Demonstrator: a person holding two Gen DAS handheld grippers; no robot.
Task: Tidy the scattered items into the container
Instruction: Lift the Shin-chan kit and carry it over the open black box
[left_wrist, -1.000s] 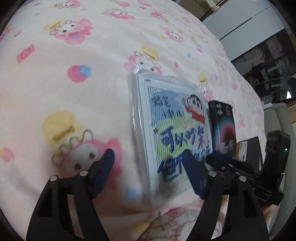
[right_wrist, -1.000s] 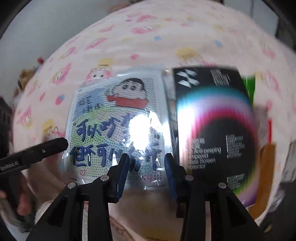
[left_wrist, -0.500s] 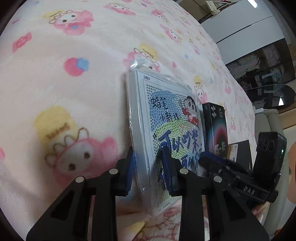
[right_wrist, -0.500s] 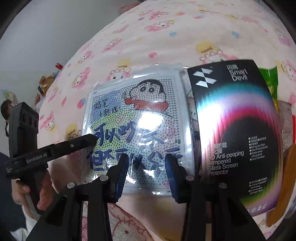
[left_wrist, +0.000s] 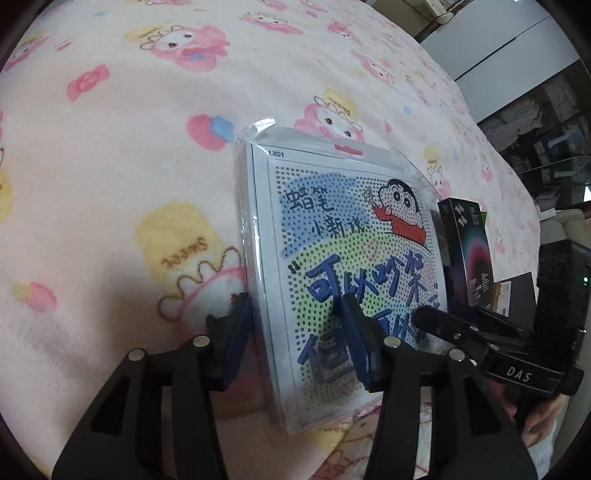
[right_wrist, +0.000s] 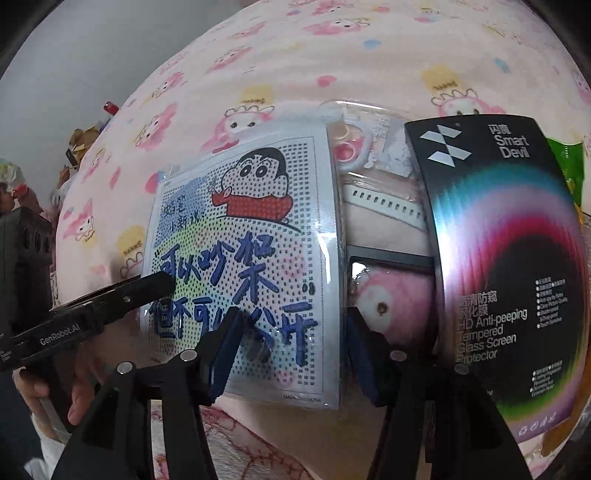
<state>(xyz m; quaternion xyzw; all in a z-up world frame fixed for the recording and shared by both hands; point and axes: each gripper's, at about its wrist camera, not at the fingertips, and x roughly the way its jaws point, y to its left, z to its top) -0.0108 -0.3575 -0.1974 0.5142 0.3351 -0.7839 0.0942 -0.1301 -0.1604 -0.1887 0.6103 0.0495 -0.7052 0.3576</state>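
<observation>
On the bed: pink cartoon-print blanket (left_wrist: 110, 155), everything lying on top of it
Landmark: bead-art kit (left_wrist: 343, 266) in clear plastic wrap, cartoon boy and blue lettering on front
Kit position: one long edge raised off the blanket, face tilted
Left gripper (left_wrist: 295, 336): jaws clamped on the kit's near edge, one pad behind it, one on the printed face
Right gripper (right_wrist: 288, 350): jaws spread open, straddling the kit's lower right corner, touching or not hard to tell
Screen protector box (right_wrist: 498, 266): black with rainbow swirl, just beside the kit
Between kit and box: clear packet, white strap, contents hard to make out
</observation>
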